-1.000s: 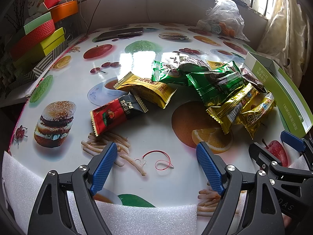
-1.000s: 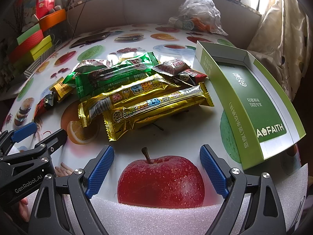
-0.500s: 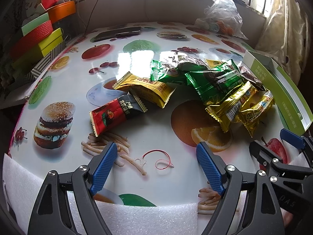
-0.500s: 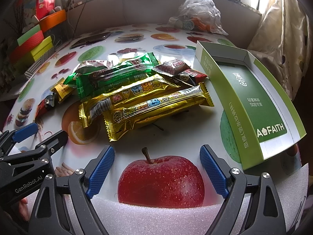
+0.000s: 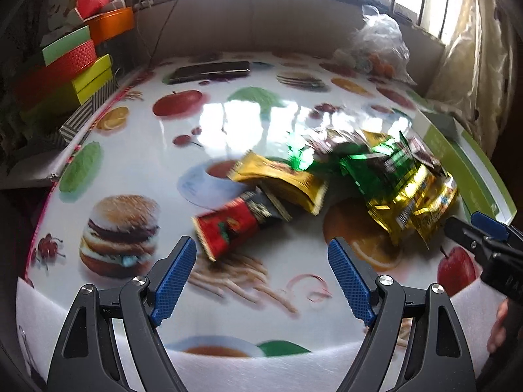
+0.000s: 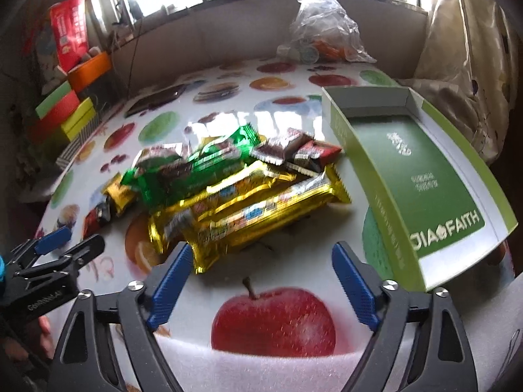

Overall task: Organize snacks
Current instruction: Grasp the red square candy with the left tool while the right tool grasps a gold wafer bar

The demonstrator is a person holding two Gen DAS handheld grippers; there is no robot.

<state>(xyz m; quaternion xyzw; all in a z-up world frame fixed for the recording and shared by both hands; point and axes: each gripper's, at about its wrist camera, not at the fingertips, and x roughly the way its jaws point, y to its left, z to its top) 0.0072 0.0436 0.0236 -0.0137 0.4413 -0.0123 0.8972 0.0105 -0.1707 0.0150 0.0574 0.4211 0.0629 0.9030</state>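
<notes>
Gold bars (image 6: 261, 209) lie lengthwise pointing toward green box (image 6: 421, 176).

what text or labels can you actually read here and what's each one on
"FAITH", with partly cut letters before it: floor of the green box.
"Gen...": side of the left gripper, rest blurred.
White characters higher on the box floor: too blurred to read.
Snack wrappers: print blurred.
Red bag by the window: too small to read.

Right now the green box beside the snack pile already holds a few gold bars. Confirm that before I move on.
Not right. The green box beside the snack pile holds nothing yet; the gold bars lie on the table, outside it. The right wrist view shows this.
</notes>
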